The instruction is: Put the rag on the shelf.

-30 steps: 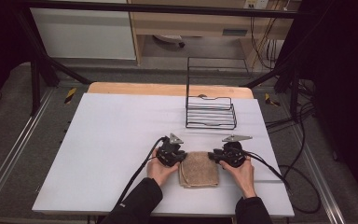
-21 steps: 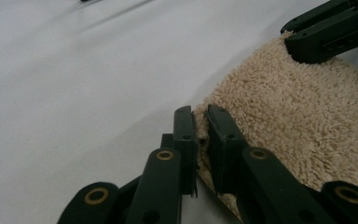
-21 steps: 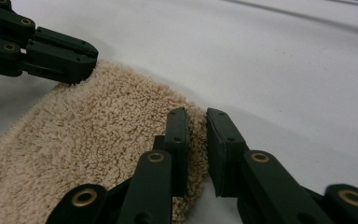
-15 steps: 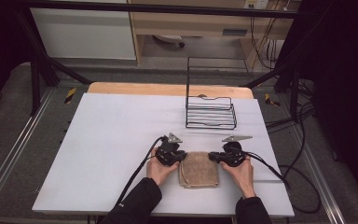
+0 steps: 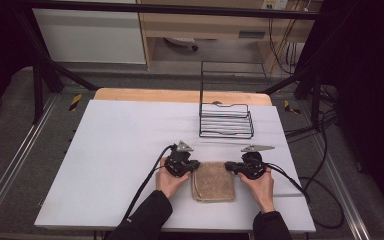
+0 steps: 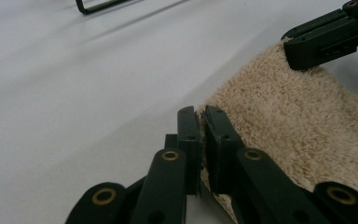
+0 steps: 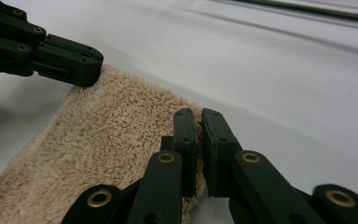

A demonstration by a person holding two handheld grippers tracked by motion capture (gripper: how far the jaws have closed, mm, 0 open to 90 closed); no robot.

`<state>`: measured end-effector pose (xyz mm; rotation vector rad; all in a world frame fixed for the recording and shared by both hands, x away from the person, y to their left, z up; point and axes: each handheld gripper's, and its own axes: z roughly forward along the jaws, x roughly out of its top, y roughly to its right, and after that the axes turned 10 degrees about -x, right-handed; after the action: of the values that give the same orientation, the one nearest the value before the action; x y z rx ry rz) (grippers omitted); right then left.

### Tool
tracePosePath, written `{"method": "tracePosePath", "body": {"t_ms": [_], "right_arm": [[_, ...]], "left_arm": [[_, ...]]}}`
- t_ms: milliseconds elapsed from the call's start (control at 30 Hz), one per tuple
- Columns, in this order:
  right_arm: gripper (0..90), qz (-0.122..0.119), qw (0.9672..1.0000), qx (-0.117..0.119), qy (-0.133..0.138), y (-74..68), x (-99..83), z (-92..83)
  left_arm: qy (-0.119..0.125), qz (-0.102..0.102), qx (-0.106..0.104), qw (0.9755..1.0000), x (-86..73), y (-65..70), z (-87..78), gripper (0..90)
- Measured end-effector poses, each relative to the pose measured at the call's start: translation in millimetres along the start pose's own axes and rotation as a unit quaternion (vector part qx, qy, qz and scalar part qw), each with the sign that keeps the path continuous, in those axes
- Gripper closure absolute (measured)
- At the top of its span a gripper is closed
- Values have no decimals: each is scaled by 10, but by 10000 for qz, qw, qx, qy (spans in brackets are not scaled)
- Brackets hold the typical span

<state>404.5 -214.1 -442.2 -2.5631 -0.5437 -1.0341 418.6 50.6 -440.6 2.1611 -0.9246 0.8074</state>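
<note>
A: Where does the towel [image 5: 213,181] sit?

B: Folded flat near the front edge of the white table [image 5: 110,150], between the two hands, well short of the wire rack [image 5: 226,120].

A: And the claws?

B: The left gripper [image 6: 203,114] has just been closing and now pinches the towel's far left corner; the right gripper [image 7: 198,116] has likewise just closed on the far right corner (pile shows between both pairs of pads).

A: So how should the lift go?

B: My judgement: raise both corners together and level, keeping the far edge taut. If one hand leads, the fold may slip open or a thin bite may pull free.
</note>
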Motion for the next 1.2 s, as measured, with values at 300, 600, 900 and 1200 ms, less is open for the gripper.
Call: {"method": "tracePosePath", "body": {"t_ms": [300,600,900,1200], "right_arm": [[851,-75,9996,101,245,-47,17,-144],[850,-167,9988,125,433,-104,44,-253],[852,-242,9979,143,585,-138,82,-357],[853,-289,9962,154,801,-167,124,-463]], "left_arm": [[152,107,-35,9998,-1,57,-99,848],[278,223,-18,9994,2,117,-188,848],[434,315,-21,9986,27,180,-280,849],[657,431,-23,9969,89,260,-414,850]]}}
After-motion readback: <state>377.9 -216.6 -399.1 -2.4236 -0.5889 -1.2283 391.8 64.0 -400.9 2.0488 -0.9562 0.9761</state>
